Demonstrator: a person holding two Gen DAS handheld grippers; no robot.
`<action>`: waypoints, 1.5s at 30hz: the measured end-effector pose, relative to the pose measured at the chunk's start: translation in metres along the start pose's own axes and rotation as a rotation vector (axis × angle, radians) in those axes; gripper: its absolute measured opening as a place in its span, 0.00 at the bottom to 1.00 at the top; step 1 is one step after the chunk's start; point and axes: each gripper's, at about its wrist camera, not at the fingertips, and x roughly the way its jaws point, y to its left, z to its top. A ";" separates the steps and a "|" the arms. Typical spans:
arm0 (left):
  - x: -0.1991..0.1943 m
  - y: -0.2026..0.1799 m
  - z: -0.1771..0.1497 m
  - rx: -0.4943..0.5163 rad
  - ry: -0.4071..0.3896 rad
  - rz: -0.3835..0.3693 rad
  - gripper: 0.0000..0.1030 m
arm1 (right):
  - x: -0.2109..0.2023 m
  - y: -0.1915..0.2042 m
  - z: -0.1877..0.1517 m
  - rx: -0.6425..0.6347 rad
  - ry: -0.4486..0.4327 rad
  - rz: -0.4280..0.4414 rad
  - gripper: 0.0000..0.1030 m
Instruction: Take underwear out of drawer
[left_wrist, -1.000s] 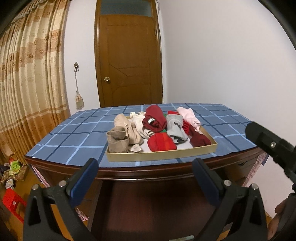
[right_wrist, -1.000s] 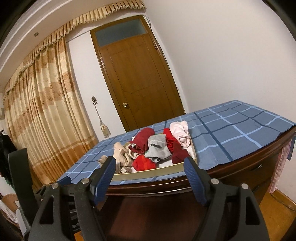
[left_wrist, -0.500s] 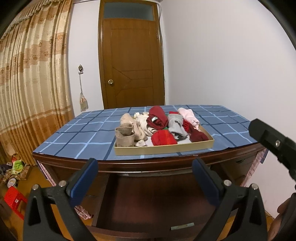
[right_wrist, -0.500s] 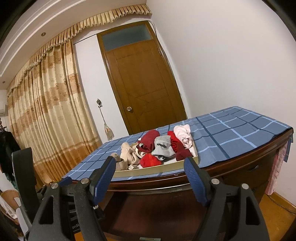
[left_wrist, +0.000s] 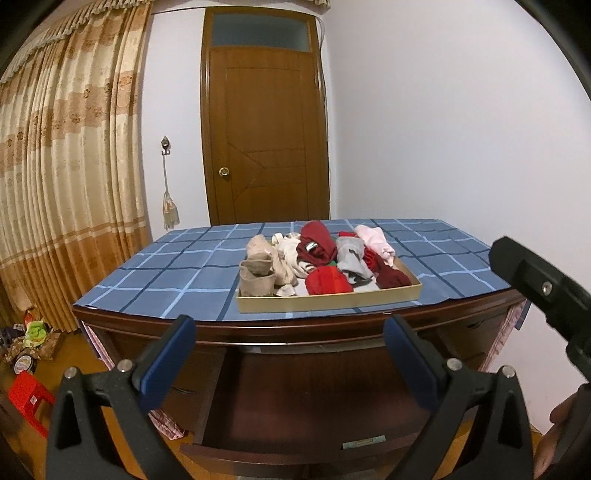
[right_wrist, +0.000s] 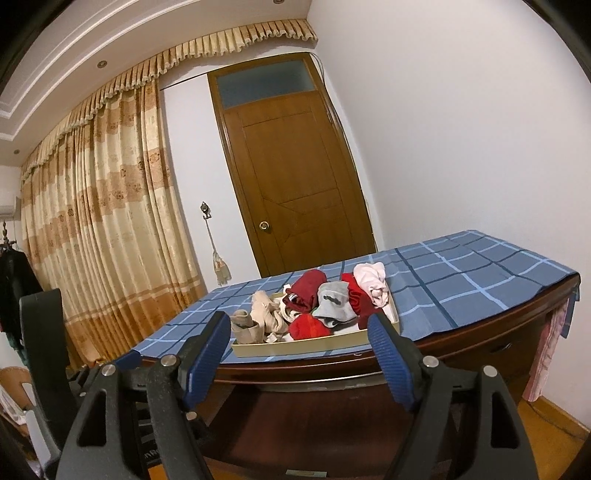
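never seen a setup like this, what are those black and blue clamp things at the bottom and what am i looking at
Those clamps are handheld grasping tools, one in each of a person's hands, each with a wide-angle camera looking forward along its two blue-padded fingers. One picture is from the left tool, the other from the right tool. In the left view the right tool also shows at the right edge. Both stand open and hold nothing. Ahead is a dark wooden desk under a blue checked cloth. On it sits a shallow tray piled with rolled underwear in red, grey, pink and beige. Below, the desk drawer is pulled open.
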 end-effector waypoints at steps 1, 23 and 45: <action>0.000 0.000 0.000 -0.001 0.001 0.002 1.00 | -0.001 0.000 0.000 -0.002 -0.002 0.000 0.76; 0.003 0.004 -0.001 -0.004 0.020 0.022 1.00 | -0.002 -0.001 0.002 0.000 0.005 -0.010 0.77; 0.001 0.004 0.003 -0.003 0.007 0.039 1.00 | 0.000 0.001 0.001 -0.006 0.006 -0.012 0.77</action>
